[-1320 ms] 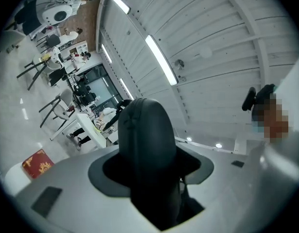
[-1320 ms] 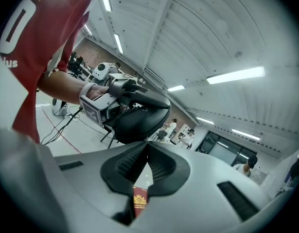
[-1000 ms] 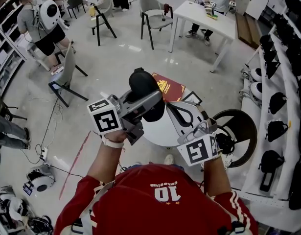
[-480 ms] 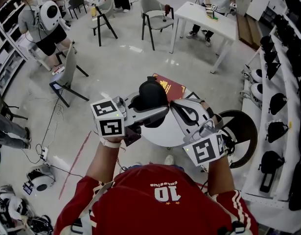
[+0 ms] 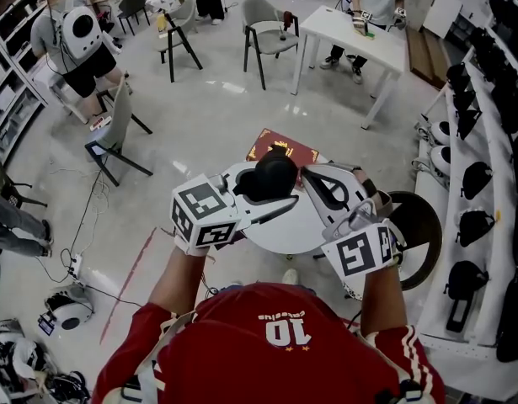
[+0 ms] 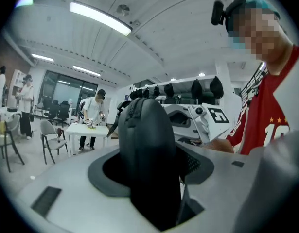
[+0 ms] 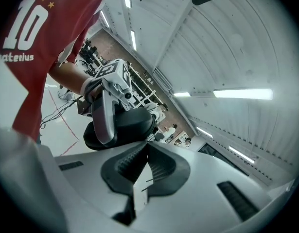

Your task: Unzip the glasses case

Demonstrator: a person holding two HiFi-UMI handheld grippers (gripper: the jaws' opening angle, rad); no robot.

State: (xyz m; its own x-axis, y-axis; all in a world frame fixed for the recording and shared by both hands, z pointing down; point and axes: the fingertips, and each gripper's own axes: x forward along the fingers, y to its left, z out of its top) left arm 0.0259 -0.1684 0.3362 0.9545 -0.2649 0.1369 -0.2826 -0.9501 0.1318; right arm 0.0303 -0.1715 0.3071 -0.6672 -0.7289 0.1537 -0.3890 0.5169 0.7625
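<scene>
The left gripper (image 5: 269, 192) clamped the glasses case (image 5: 280, 172) between wide-set jaws. The right gripper (image 5: 307, 175), closed and empty, sat beside it. The zip was not yet opened.

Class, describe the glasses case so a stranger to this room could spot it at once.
Find the small round white table directly in front of the person in the red shirt. Above it, the left gripper clamps the glasses case. It is the black, rounded, zip-edged shell, unlike the flat red book lying at the table's far edge.
</scene>
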